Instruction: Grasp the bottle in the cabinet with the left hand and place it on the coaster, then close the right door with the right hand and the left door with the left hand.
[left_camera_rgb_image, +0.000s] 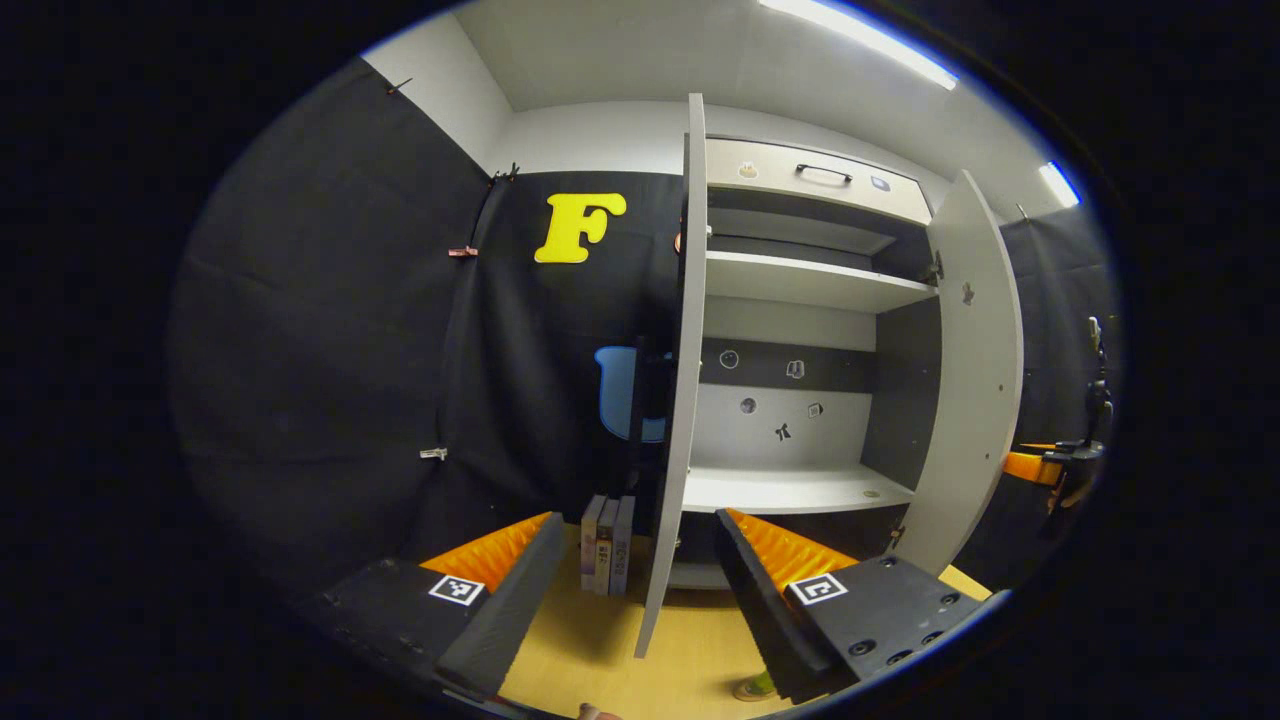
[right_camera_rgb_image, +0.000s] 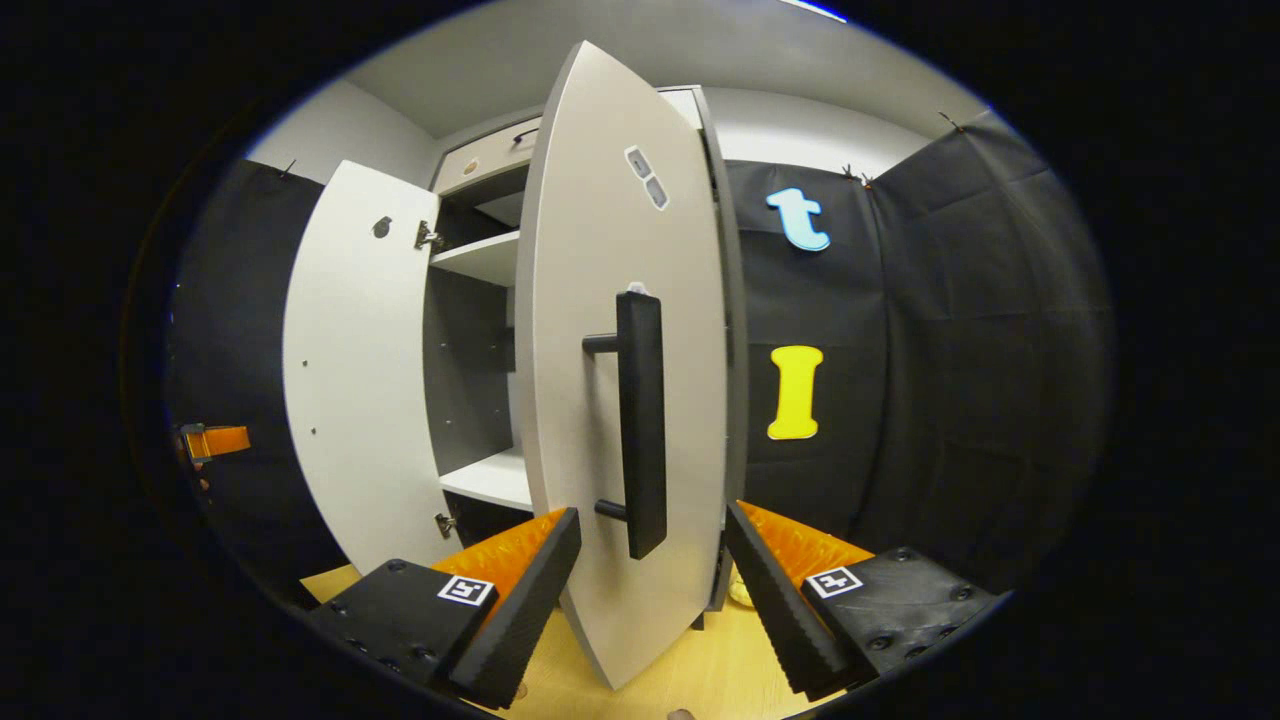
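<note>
Left gripper view, left gripper (left_camera_rgb_image: 640, 580): fingers spread wide, empty, low over the table (left_camera_rgb_image: 600, 650).
Left door (left_camera_rgb_image: 675, 380): edge-on, standing between the fingers, touching neither.
Cabinet (left_camera_rgb_image: 800, 400): open beyond the fingers, shelves bare; bottle's place cannot be told.
Books (left_camera_rgb_image: 606, 545): upright, just past the left finger.
Right gripper view, right gripper (right_camera_rgb_image: 650, 590): fingers apart, straddling the right door (right_camera_rgb_image: 600, 300)'s lower edge.
Handle (right_camera_rgb_image: 642, 420): black, upright, above the gap.

The door (right_camera_rgb_image: 625, 380) hides most of the cabinet (right_camera_rgb_image: 470, 330) interior.
</note>
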